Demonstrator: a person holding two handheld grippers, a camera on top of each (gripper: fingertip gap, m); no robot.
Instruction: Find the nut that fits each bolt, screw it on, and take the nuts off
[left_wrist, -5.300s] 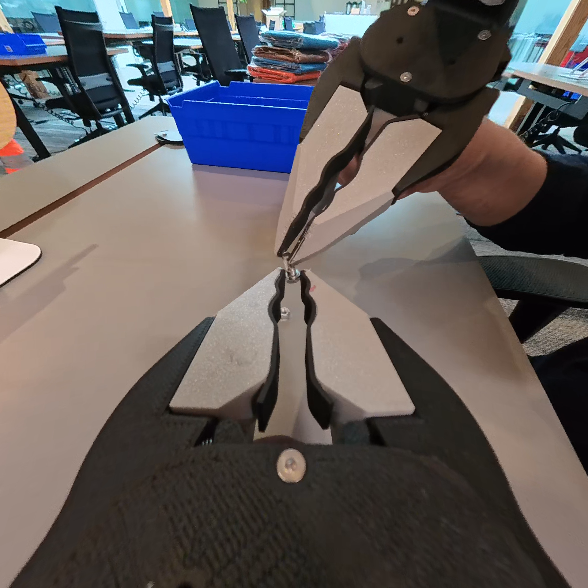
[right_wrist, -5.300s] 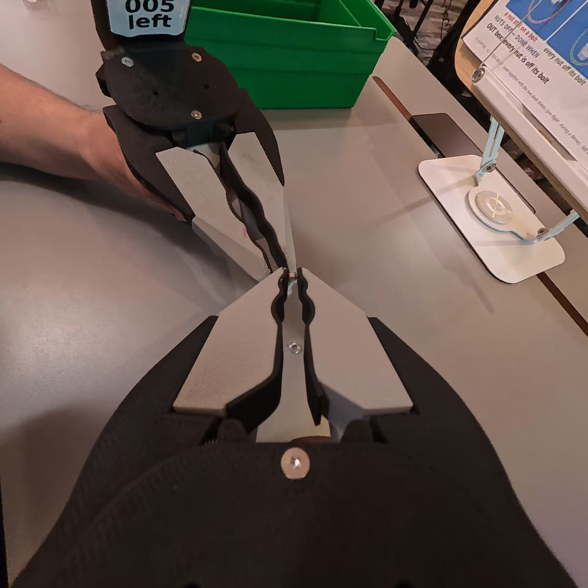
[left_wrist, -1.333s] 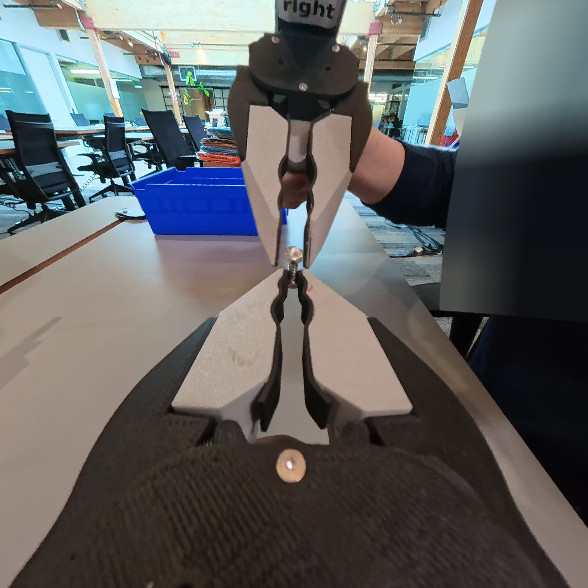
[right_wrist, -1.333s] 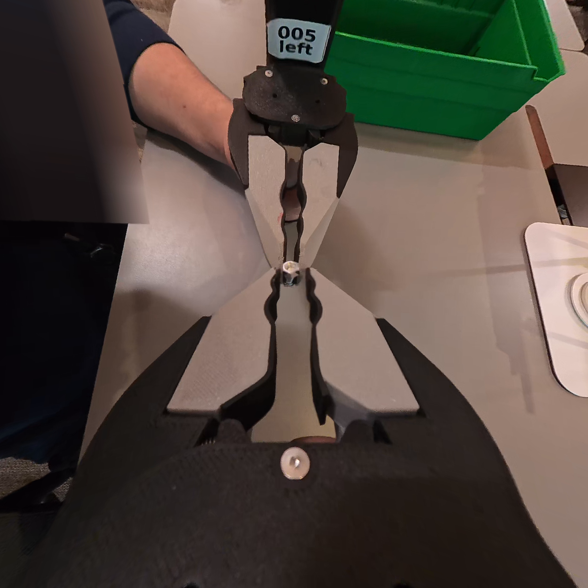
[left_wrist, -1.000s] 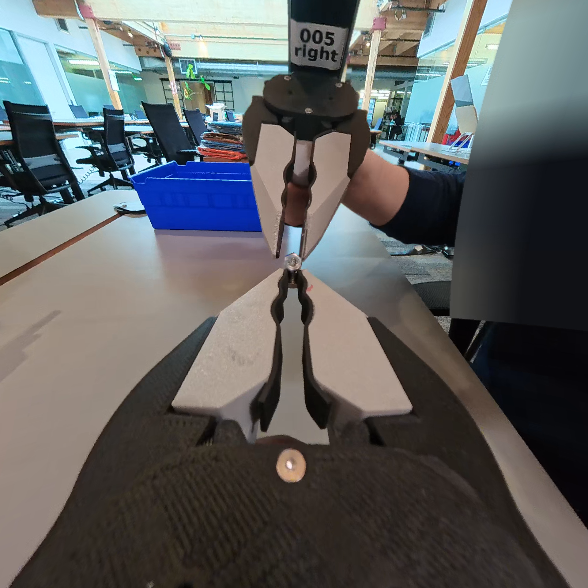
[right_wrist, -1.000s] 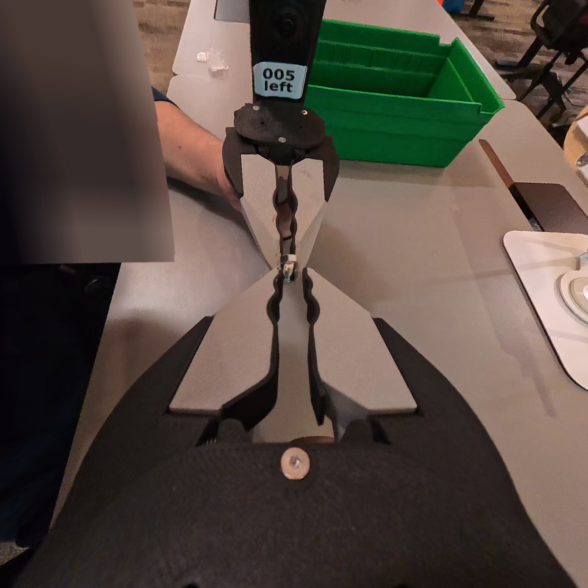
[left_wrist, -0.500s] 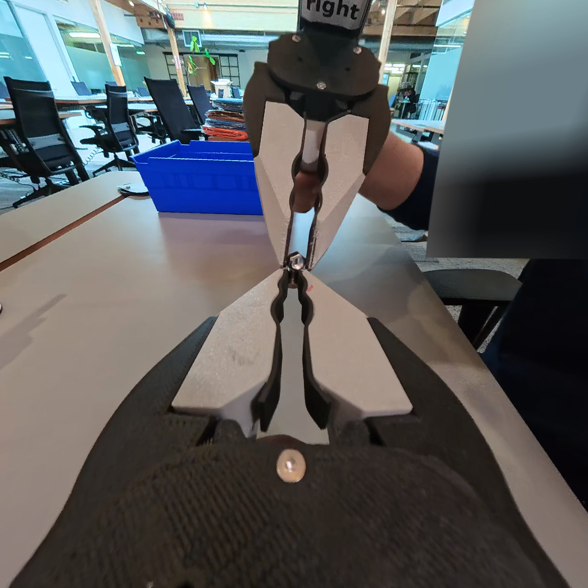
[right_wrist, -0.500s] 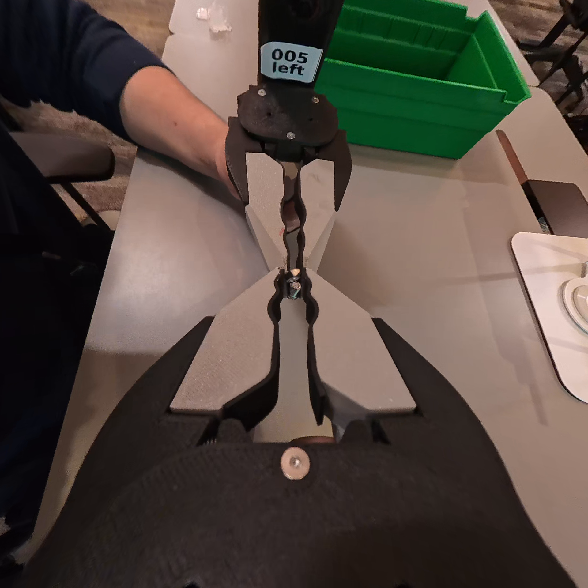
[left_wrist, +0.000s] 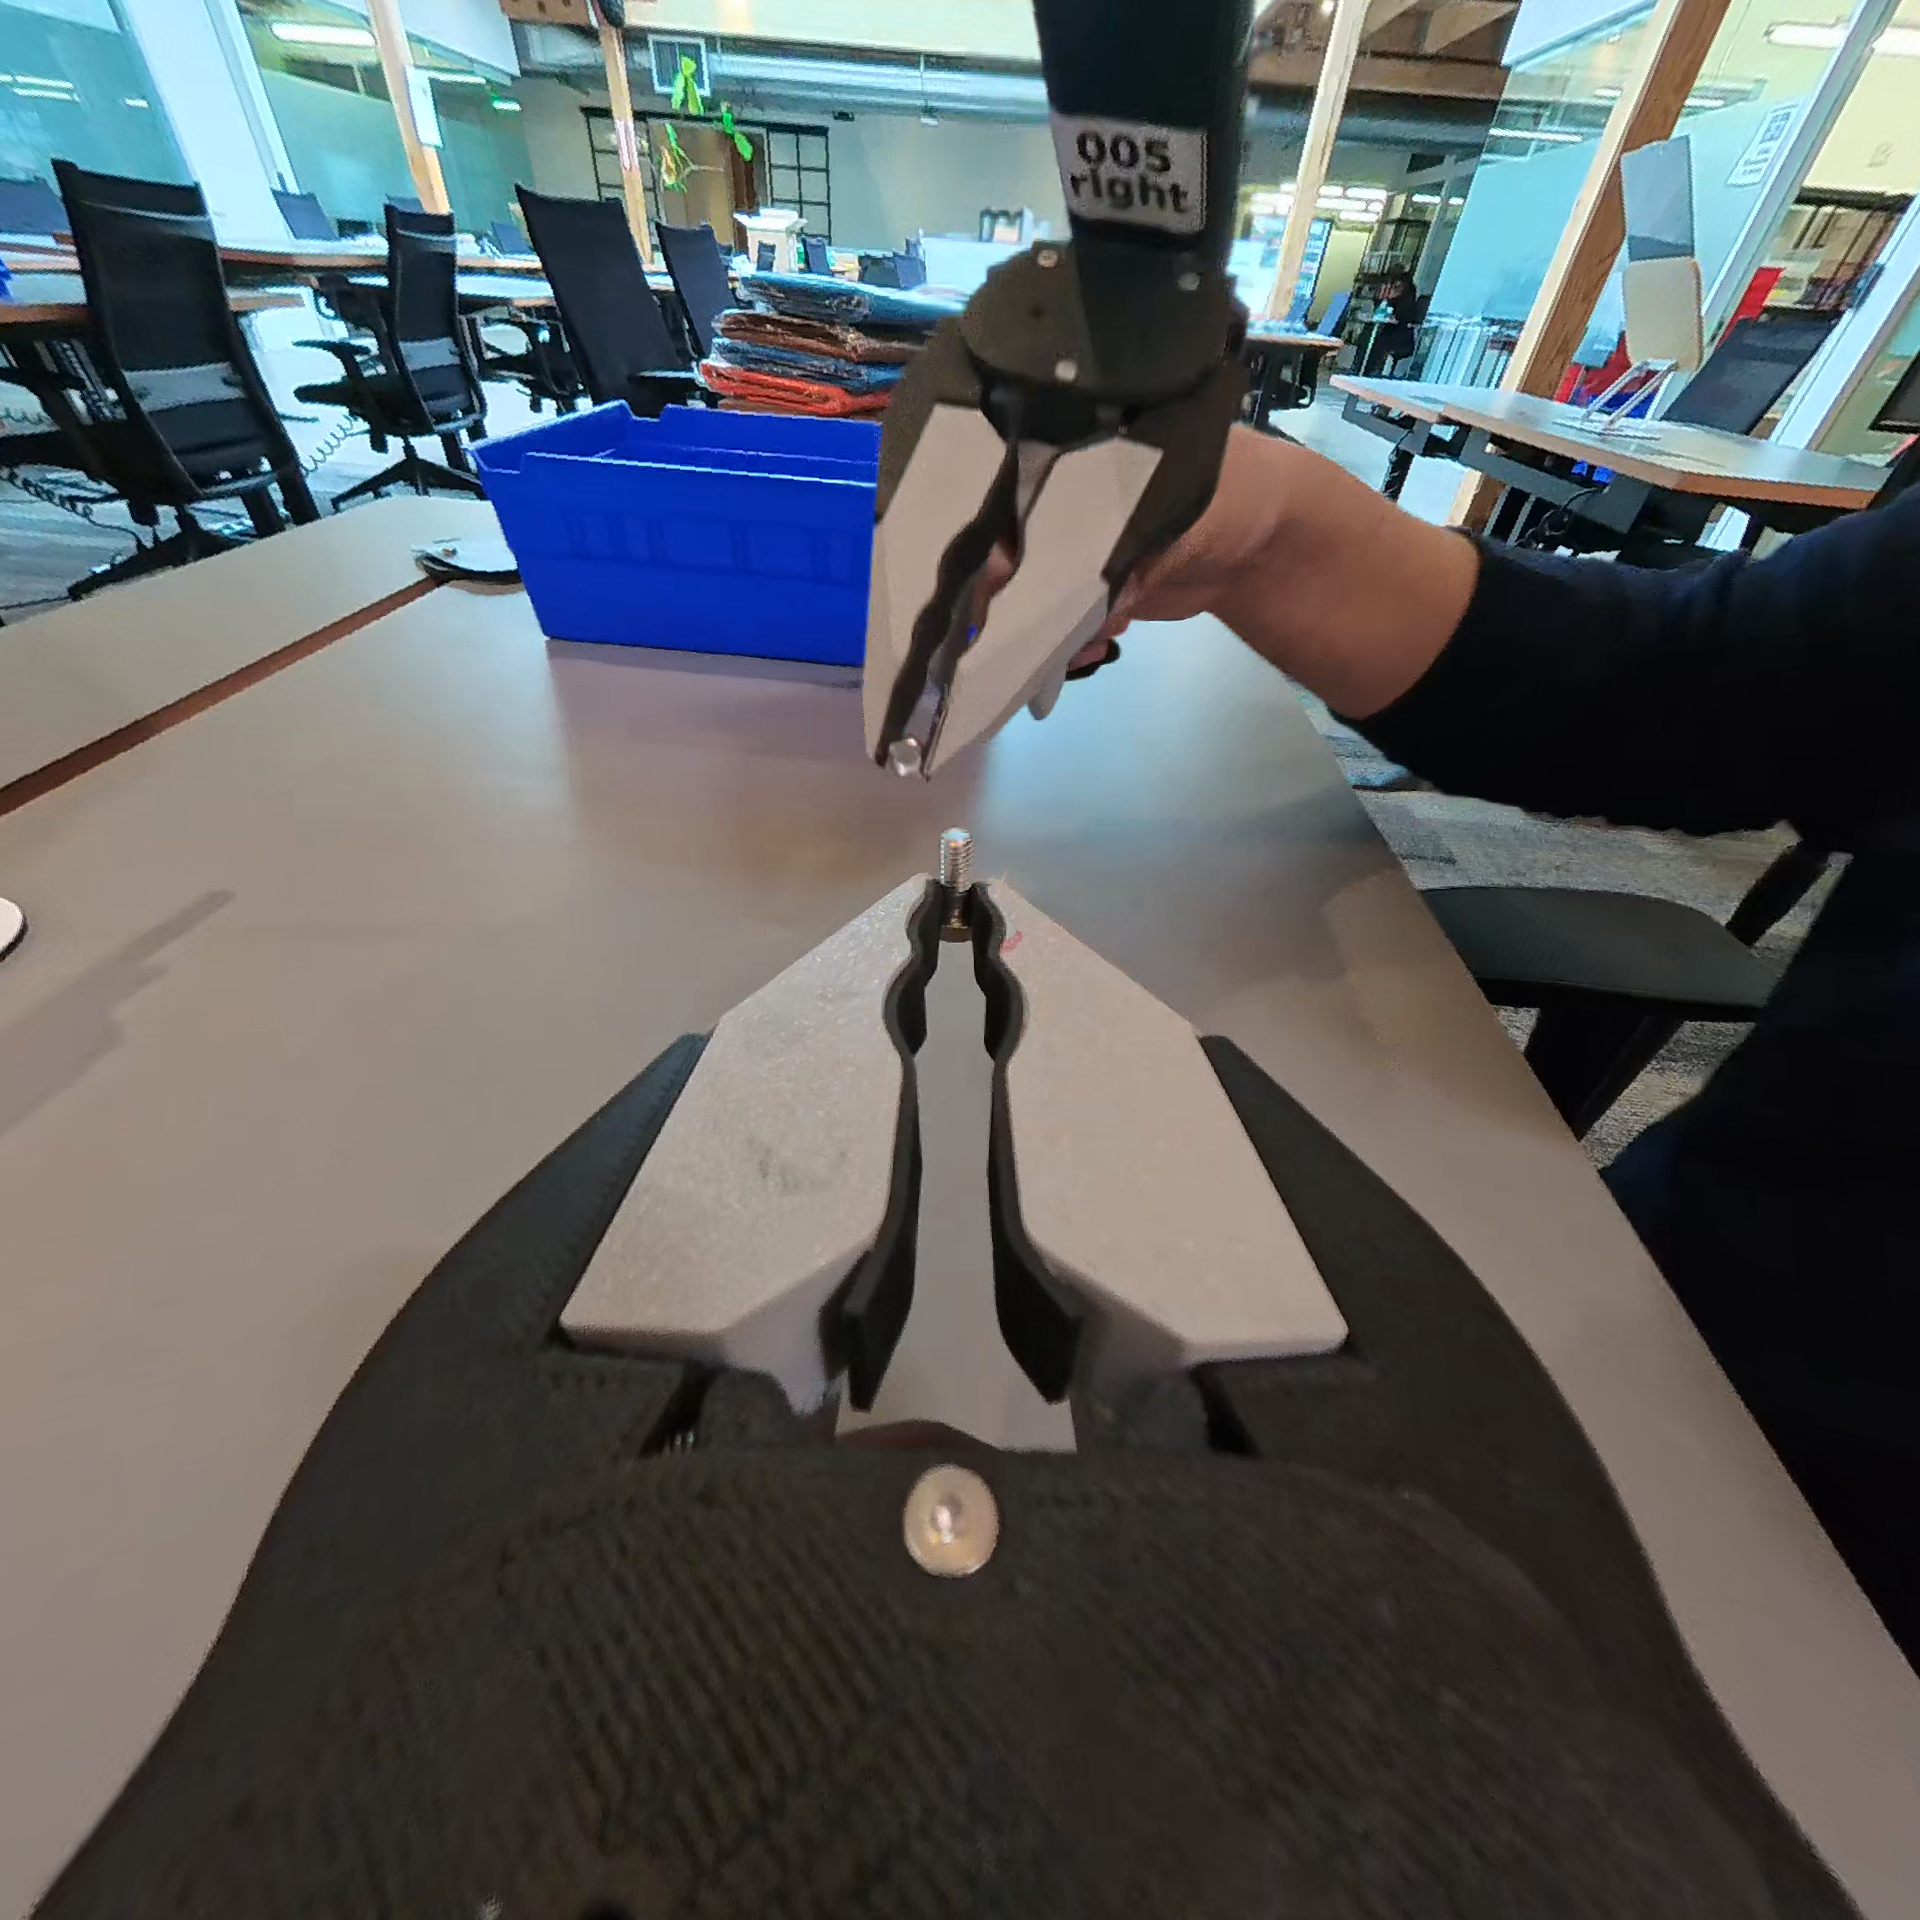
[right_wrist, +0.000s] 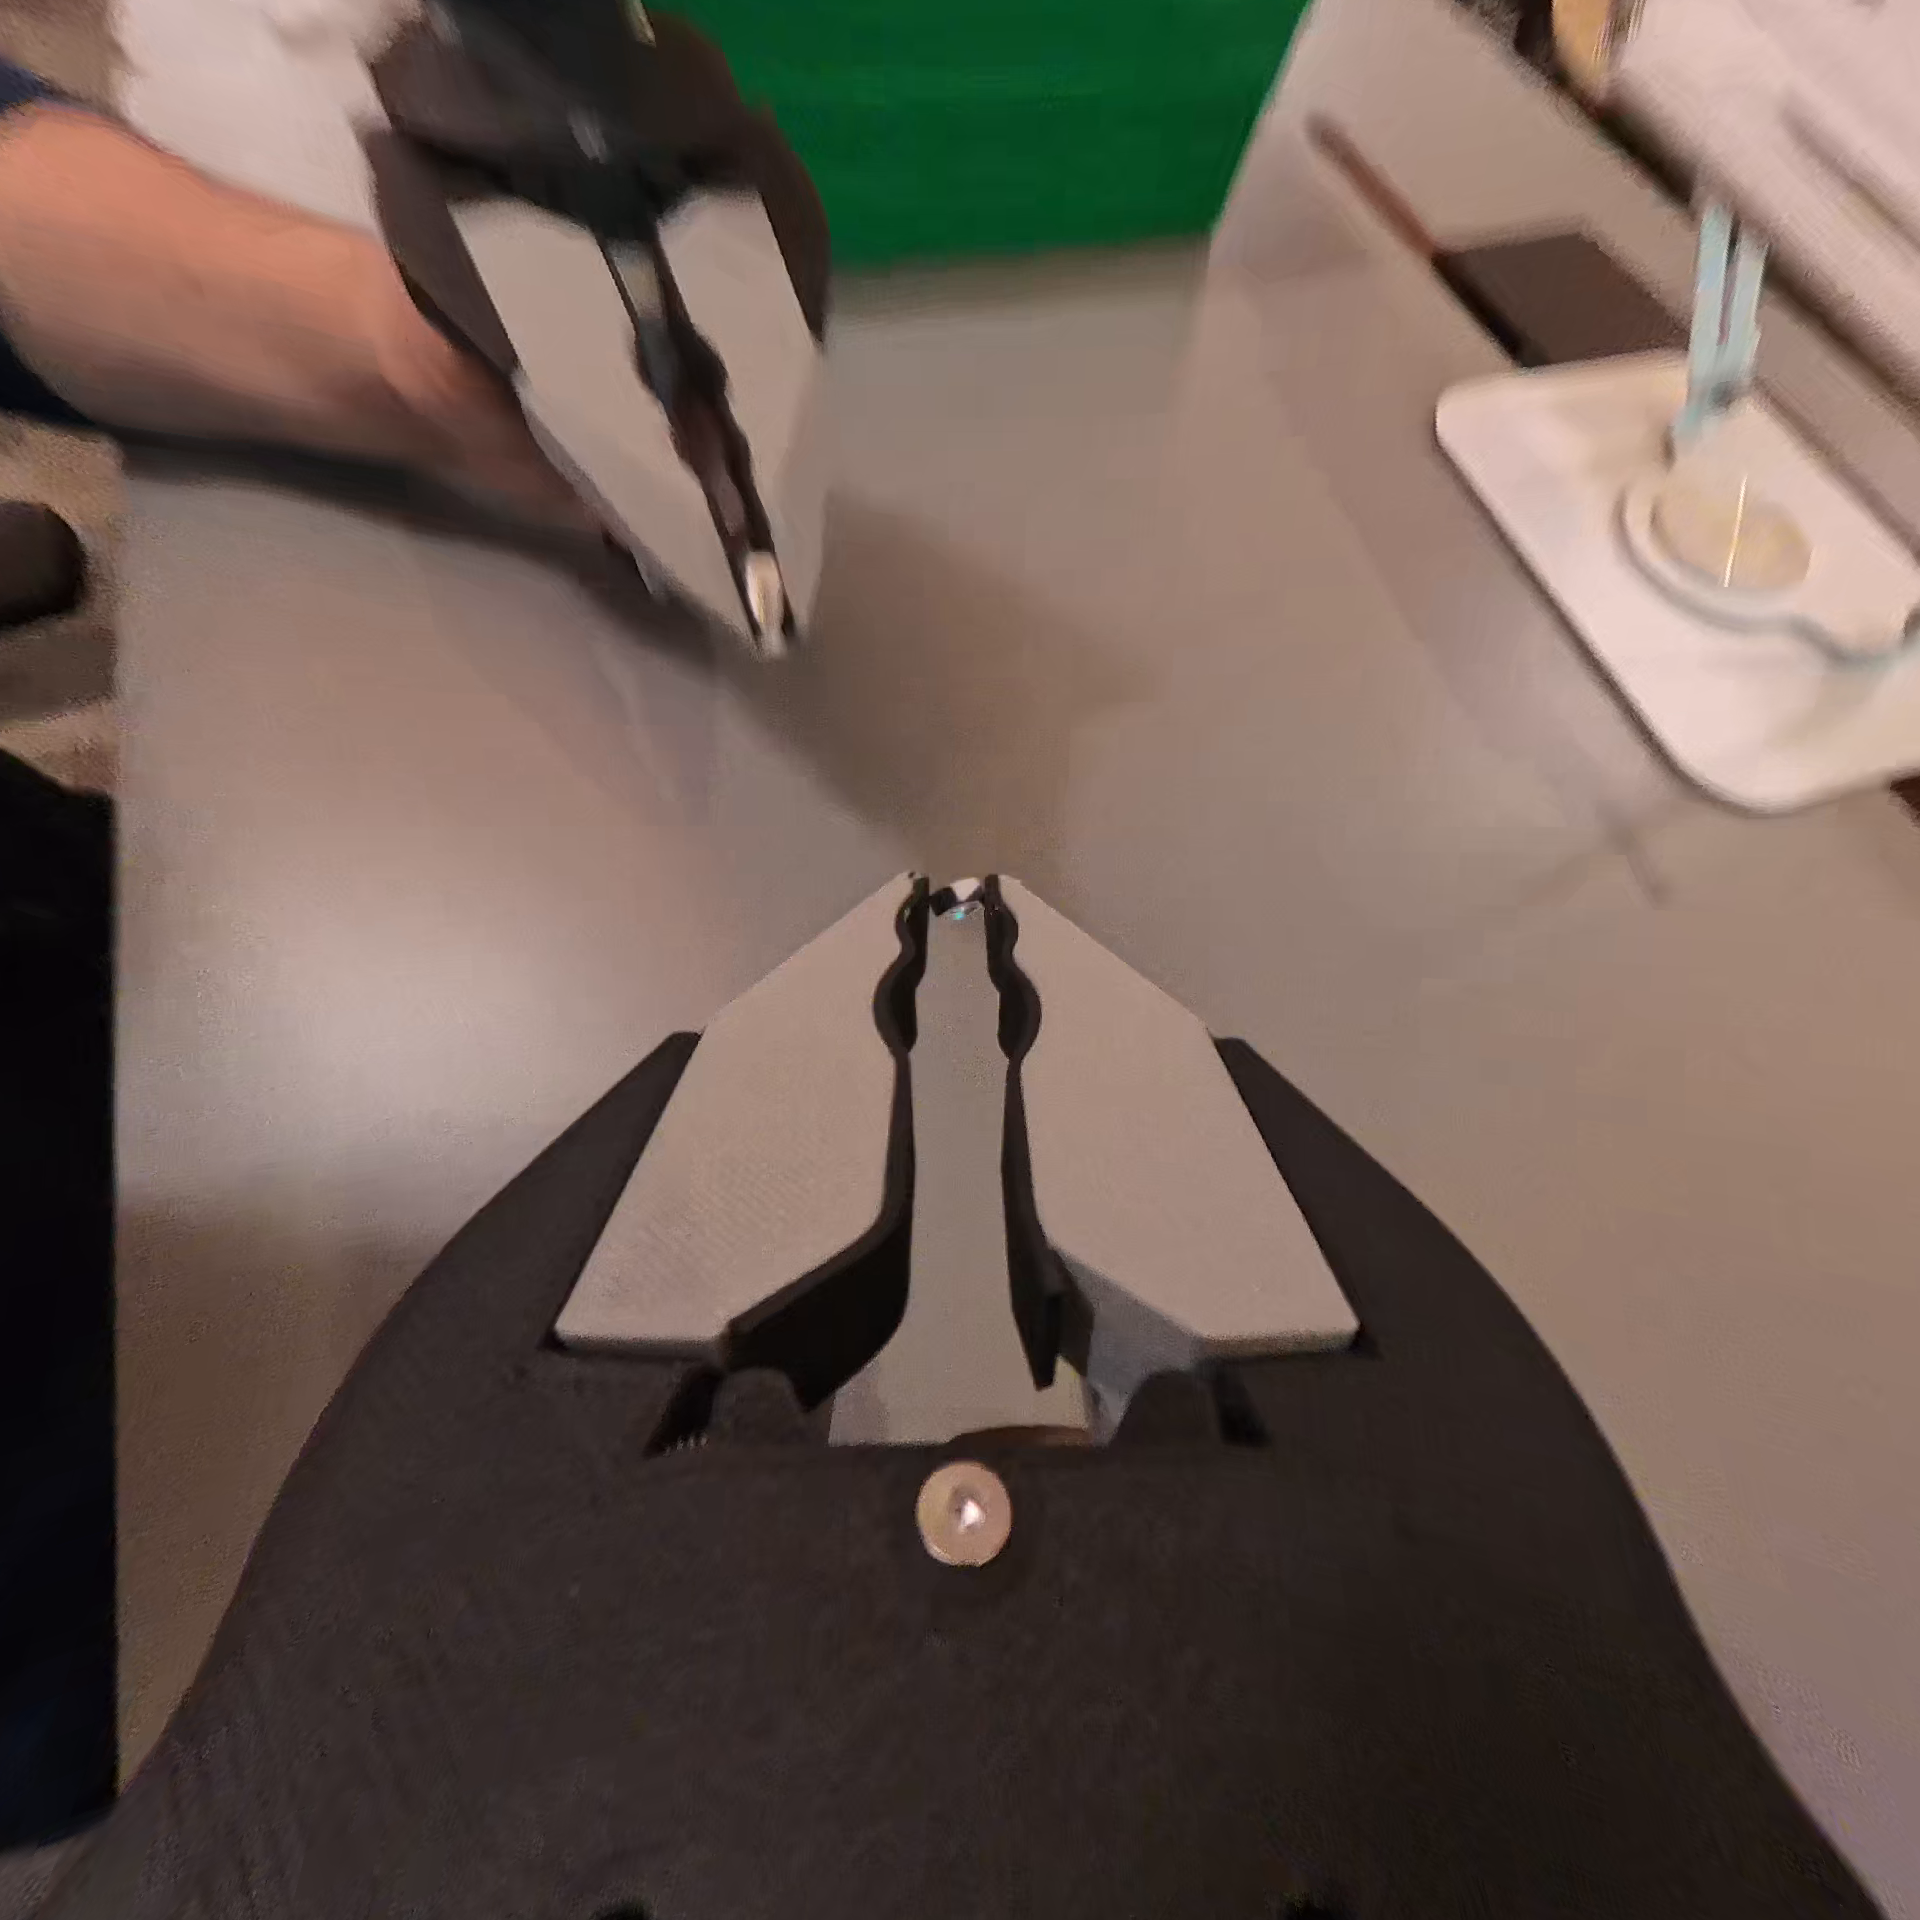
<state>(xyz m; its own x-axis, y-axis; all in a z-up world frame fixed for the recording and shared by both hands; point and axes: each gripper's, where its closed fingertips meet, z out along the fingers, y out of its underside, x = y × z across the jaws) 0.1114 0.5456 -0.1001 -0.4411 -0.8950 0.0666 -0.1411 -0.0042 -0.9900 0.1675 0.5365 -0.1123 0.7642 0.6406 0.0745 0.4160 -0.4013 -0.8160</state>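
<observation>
My left gripper (left_wrist: 953, 902) is shut on a small silver bolt (left_wrist: 954, 860). The bolt stands upright with its bare threaded end sticking up past the fingertips. The left gripper also shows in the blurred right wrist view (right_wrist: 767, 608), with the bolt tip (right_wrist: 762, 592) between its fingers. My right gripper (right_wrist: 954, 894) is shut on a small silver nut (right_wrist: 958, 900). In the left wrist view the right gripper (left_wrist: 906, 756) hangs above and a little left of the bolt, with the nut (left_wrist: 904, 754) at its tips. Nut and bolt are apart.
A blue bin (left_wrist: 686, 530) stands at the back of the grey table (left_wrist: 416, 831). A green bin (right_wrist: 987, 114) lies beyond the left gripper in the right wrist view. A white stand base (right_wrist: 1621, 582) sits at the right. A person's hand (left_wrist: 1320, 551) holds the right gripper. My right fingertips sit around 7 centimeters from my left ones.
Half a second ago the nut sat on the bolt's tip with both grippers meeting. Now the right gripper has lifted away with the nut, leaving the bolt's thread bare.
</observation>
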